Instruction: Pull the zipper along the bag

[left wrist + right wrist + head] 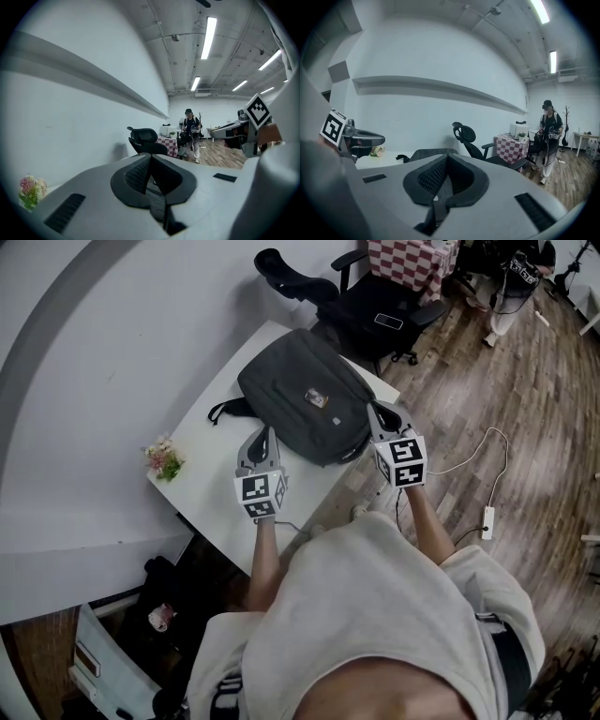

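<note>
White table (204, 448): grey bag (305, 404) centre, flower bunch (164, 461) left edge.

Illumination is bright, cool and even; the source is the ceiling light strips (208, 33), which clip to white glare. Shadows are soft; the bag (305, 395) lays a faint one on the white surface (211, 442); the area beneath that surface reads dim. All views carry strong wide-angle distortion; the straight wall ledge (93, 77) bows; both gripper views end in a black circular vignette. The bodies of the left gripper (151, 155) and right gripper (447, 153) nearest the lens render soft; the far room is sharper.
</note>
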The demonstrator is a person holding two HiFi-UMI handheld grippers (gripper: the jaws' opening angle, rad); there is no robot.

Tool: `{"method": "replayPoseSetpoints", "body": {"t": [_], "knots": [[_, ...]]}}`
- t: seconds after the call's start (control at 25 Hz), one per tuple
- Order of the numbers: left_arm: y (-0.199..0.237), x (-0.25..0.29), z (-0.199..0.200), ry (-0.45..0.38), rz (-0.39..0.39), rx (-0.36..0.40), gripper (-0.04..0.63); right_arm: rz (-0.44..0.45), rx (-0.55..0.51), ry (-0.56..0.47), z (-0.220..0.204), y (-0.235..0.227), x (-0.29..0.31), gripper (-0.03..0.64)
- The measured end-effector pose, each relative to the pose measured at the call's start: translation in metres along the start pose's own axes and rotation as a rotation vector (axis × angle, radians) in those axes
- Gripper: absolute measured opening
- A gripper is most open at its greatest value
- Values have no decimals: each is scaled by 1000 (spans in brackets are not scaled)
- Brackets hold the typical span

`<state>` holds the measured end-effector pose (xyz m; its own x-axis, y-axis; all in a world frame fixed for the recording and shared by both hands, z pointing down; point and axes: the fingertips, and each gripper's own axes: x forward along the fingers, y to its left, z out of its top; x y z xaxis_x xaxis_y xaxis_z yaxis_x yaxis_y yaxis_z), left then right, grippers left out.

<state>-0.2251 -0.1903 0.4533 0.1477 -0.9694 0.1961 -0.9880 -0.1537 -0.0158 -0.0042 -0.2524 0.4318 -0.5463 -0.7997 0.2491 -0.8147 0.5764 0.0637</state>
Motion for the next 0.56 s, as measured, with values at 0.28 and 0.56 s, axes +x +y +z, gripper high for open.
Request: {"method": "replayPoseSetpoints", "body": {"t": [0.28,0.56], "knots": [[-4,1,-3,3,-5,0,26,4,-16,12,-4,3,-1,14],[-7,5,-4,6,-16,3,26,11,-15,16,-2,5,0,14]]}}
